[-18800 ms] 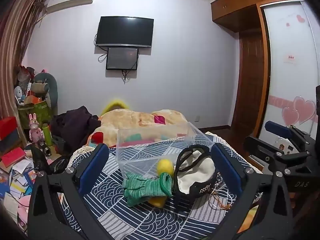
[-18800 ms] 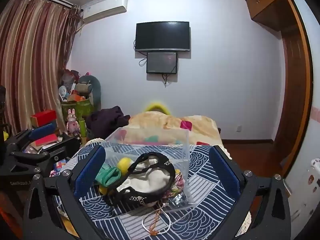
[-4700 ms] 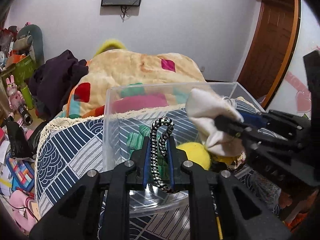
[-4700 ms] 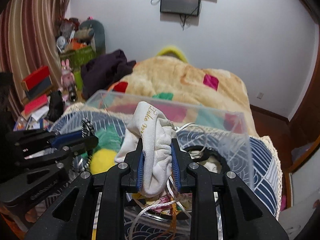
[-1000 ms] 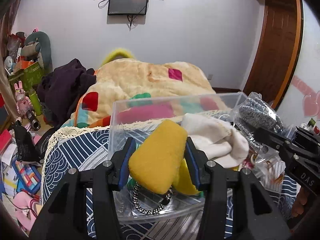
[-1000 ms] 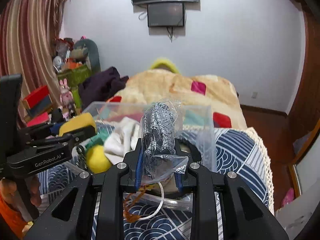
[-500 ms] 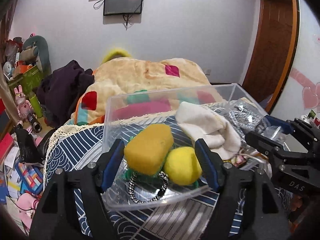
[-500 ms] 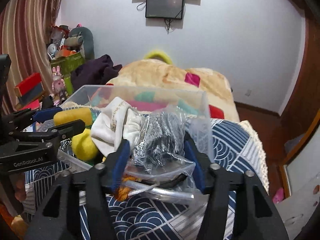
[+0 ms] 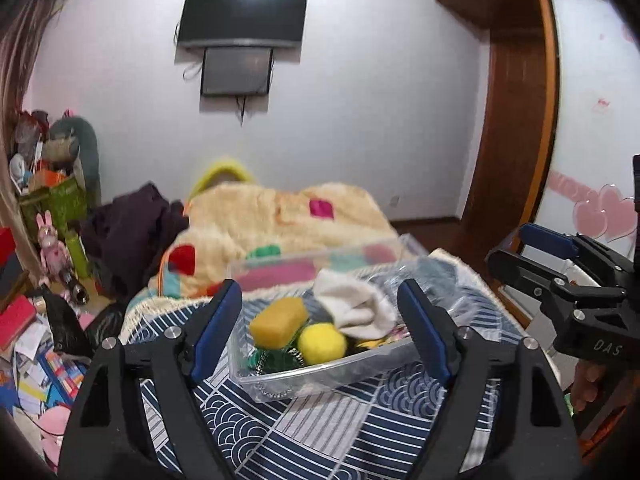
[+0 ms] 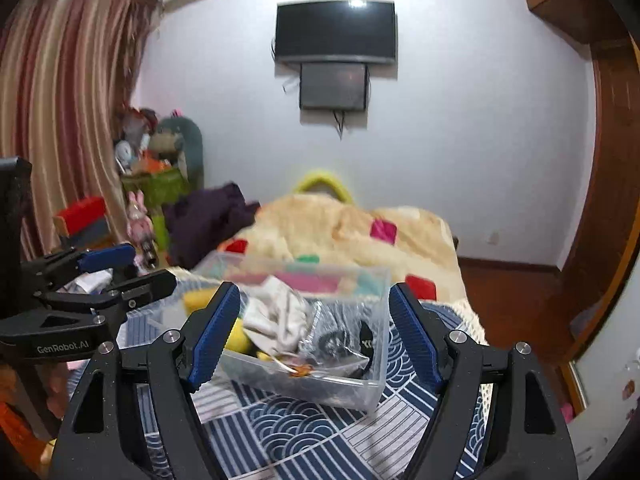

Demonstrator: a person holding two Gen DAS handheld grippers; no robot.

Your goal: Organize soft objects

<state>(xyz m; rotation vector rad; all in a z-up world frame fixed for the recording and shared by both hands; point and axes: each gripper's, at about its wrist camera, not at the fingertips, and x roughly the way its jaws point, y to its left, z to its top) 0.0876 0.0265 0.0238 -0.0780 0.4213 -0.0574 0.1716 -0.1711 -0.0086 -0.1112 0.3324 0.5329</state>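
A clear plastic bin point(image 9: 320, 372) stands on the blue patterned bedcover point(image 9: 360, 428). In it lie a yellow sponge point(image 9: 278, 322), a yellow ball point(image 9: 322, 344), a white cloth point(image 9: 356, 308), a green item and a black-and-white cord. The right wrist view shows the bin point(image 10: 372, 384) with the white cloth point(image 10: 276, 316) and a plastic-wrapped dark bundle point(image 10: 336, 332). My left gripper point(image 9: 320, 328) is open and empty, held back above the bin's near side. My right gripper point(image 10: 310, 334) is open and empty, also pulled back from the bin.
A cream blanket with coloured squares point(image 9: 280, 220) and dark clothes point(image 9: 132, 232) lie behind the bin. Toys, boxes and papers crowd the floor at left point(image 9: 36, 320). A wooden door point(image 9: 516, 140) and wardrobe stand at right.
Both grippers have let go and opened wide: the left dropped the yellow sponge into the bin, the right dropped the wrapped bundle. Both have drawn back and up from the bin.
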